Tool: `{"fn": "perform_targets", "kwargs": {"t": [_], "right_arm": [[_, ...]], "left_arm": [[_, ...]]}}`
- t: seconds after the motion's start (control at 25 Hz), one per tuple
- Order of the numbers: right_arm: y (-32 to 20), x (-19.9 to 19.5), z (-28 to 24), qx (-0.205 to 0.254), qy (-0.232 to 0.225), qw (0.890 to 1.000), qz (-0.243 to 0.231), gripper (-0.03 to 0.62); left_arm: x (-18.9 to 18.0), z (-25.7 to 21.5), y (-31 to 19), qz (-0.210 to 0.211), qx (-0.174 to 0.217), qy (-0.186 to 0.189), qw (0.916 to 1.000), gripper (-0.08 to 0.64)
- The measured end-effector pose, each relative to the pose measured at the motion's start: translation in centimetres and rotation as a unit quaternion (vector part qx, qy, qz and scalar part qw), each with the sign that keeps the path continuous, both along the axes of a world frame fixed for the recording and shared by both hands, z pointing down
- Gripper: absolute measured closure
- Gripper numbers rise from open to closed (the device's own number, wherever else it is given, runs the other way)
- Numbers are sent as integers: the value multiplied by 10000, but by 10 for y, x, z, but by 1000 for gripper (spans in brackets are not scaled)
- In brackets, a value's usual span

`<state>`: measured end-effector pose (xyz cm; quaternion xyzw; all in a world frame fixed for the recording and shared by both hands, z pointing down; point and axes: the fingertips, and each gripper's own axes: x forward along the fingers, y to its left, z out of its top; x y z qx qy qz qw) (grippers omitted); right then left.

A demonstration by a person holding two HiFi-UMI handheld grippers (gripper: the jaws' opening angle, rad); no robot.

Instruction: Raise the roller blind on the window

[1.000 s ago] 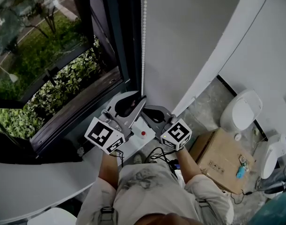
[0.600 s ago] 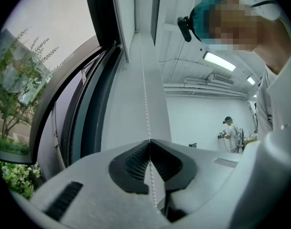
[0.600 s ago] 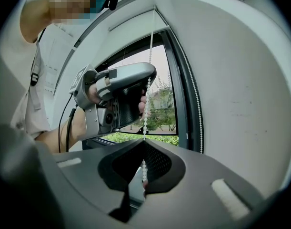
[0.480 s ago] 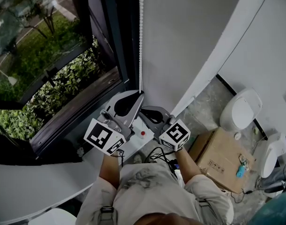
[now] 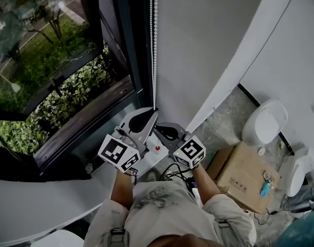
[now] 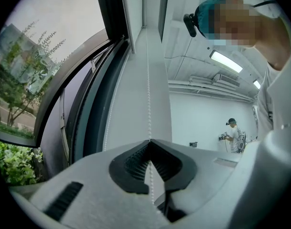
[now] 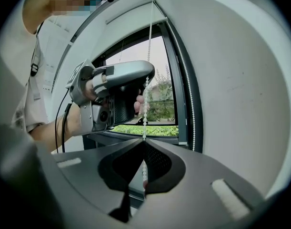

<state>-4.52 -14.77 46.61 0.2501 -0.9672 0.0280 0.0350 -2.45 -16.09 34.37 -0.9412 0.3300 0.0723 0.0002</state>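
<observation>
Both grippers grip the chain (image 5: 155, 45) – the left gripper (image 5: 155, 112) higher up, the right gripper (image 5: 157, 129) just below it, each with its jaws pressed together on the beads (no gap shows at the tips in either gripper view). It hangs straight down beside the dark frame (image 5: 139, 60) at the right edge of the window (image 5: 54, 35), against the grey wall (image 5: 208, 45), with a second strand just beside it.

Cardboard box (image 5: 244, 174) on floor near white rounded object (image 5: 264, 121); green hedge (image 5: 59, 102) outside.
</observation>
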Motion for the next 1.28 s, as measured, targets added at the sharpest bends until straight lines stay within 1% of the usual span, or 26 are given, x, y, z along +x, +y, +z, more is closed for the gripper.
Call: {"fn": "perform_targets", "kwargs": {"t": [0.44,0.64,0.84,1.28], "right_arm": [[7,0,30,-236,229,9995,25,581],[9,1,45,-406,273,9988,33,581],[11,0,55,-492,317,9983,37,581],[19,2,85,-766,505,9958,41,581]], "left_arm": [[-1,31,1,-14,-313,11,9995,548],[0,47,1,-27,-486,-15,9988,548],[-1,56,2,-27,-577,18,9983,548],[2,87,4,-7,-902,-89,9959,548]]}}
